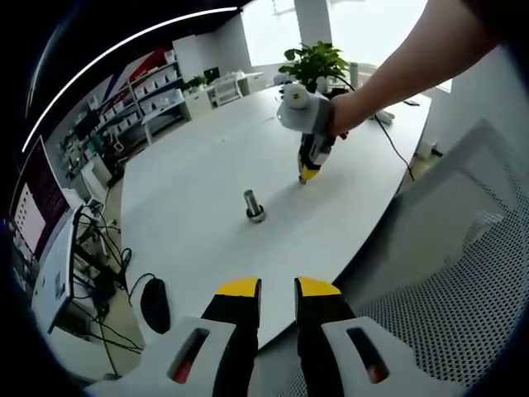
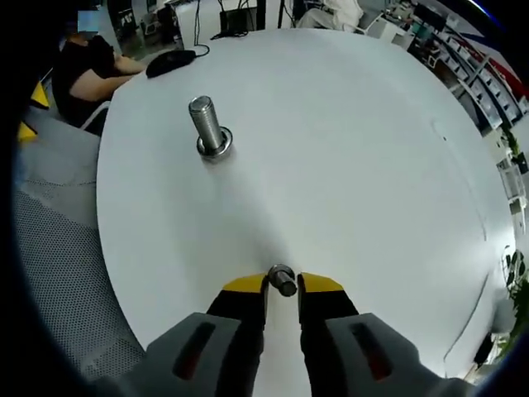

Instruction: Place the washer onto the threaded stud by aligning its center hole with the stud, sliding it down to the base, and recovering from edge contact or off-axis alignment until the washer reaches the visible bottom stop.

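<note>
A steel threaded stud (image 1: 254,205) stands upright on its round base near the middle of the white table (image 1: 190,207). Beyond it a person's hand holds my right gripper (image 1: 307,171) with its yellow tips pointing down at the tabletop. In the right gripper view, my right gripper (image 2: 283,285) is shut on a small grey washer (image 2: 283,279) held between its yellow tips, low over the table (image 2: 347,149). The stud (image 2: 208,126) stands well ahead and to the left, apart from the washer. My left gripper (image 1: 278,289) hangs back over the table's near edge, open, with nothing between its jaws.
A potted plant (image 1: 314,62) and a black cable (image 1: 398,149) sit at the table's far end. A black mouse (image 2: 169,62) lies by the edge near a seated person (image 2: 83,70). A grey mesh chair (image 1: 446,289) stands beside the table, and shelving (image 1: 140,95) lines the far wall.
</note>
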Motion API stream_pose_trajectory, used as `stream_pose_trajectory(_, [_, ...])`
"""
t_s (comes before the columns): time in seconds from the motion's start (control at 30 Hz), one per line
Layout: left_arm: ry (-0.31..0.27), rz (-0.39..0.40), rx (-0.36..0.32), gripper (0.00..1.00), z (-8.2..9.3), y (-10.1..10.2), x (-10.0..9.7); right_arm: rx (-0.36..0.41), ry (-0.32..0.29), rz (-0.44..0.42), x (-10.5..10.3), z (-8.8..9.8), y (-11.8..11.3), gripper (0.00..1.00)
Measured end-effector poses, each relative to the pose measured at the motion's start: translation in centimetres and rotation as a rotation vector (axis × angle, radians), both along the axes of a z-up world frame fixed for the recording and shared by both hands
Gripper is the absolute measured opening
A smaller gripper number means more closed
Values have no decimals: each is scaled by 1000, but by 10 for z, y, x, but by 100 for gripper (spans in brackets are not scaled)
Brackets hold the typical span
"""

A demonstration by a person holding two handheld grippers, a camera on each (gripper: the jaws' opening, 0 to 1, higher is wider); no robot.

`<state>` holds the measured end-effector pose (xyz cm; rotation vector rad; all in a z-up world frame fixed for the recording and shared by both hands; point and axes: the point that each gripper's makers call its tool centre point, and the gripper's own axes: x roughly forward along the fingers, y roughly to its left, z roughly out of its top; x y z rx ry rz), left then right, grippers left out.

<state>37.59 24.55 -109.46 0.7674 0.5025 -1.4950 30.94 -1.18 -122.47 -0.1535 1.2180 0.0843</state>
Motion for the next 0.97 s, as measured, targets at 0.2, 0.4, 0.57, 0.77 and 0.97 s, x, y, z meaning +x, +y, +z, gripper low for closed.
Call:
stream_pose_trajectory(0.2, [2, -8, 5, 14, -2, 0, -1, 7, -25, -27, -7, 3, -3, 20])
stream_pose_trajectory(0.4, [5, -18, 2, 14, -2, 0, -2, -14, -66, -38, -27, 15, 4, 20])
stream_pose_trajectory(0.57, [10, -23, -8, 14, 0, -1, -4, -30, -162, -84, -41, 38, 9, 20])
stream_pose_trajectory(0.77, [15, -31, -17, 14, 0, -2, -5, -45, -290, -161, -68, 81, 29, 20])
stream_pose_trajectory(0.97, [20, -34, -26, 14, 2, -3, -6, -1, -415, -302, -97, 120, 47, 21])
